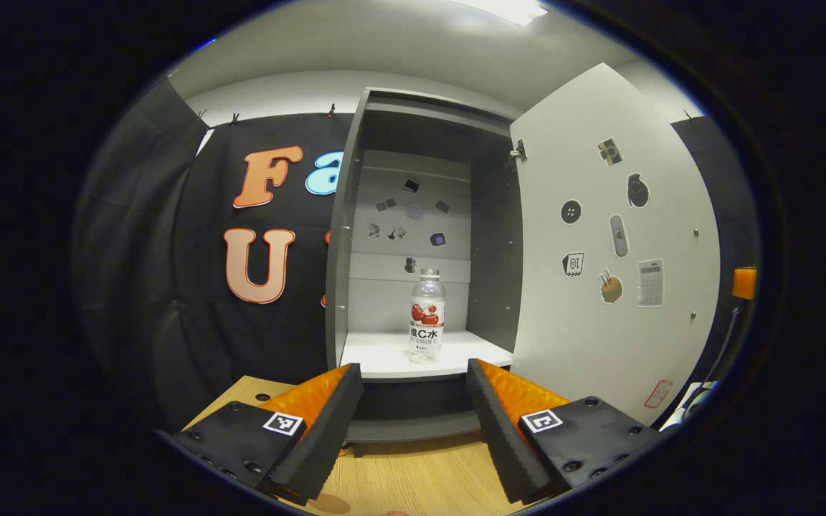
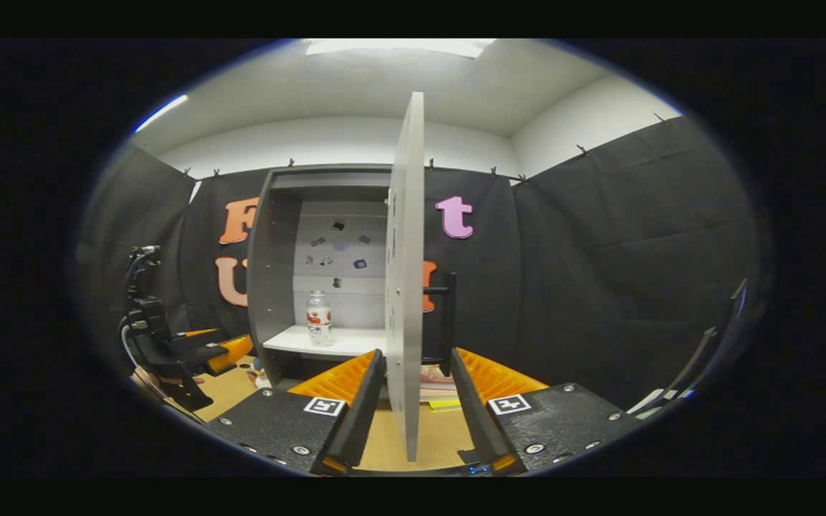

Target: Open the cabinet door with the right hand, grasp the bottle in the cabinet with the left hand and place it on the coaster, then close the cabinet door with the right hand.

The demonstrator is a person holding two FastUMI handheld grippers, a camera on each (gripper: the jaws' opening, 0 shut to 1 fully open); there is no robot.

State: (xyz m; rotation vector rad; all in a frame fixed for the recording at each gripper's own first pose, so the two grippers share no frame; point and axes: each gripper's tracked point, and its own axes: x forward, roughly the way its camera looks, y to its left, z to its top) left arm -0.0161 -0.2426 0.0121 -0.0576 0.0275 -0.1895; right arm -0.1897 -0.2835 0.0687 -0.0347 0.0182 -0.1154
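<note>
The grey cabinet (image 1: 345,236) stands open on the wooden table (image 1: 399,480). A clear bottle (image 1: 426,315) with a red-and-white label stands upright on the cabinet's white shelf (image 1: 384,355). My left gripper (image 1: 413,376) is open, low in front of the shelf and short of the bottle. The white door (image 1: 599,251), covered in stickers, is swung out to the right. In the right gripper view the door (image 2: 406,287) is edge-on between the fingers of my open right gripper (image 2: 416,365), with its black handle (image 2: 447,315) just to the right. The bottle (image 2: 318,317) and left gripper (image 2: 201,351) appear farther left.
Black cloth walls close in the booth behind and beside the cabinet. Flat items, one yellow (image 2: 443,405), lie on the table behind the door. Small objects (image 2: 255,373) sit by the cabinet's left foot. An orange object (image 1: 743,283) shows past the door's outer edge.
</note>
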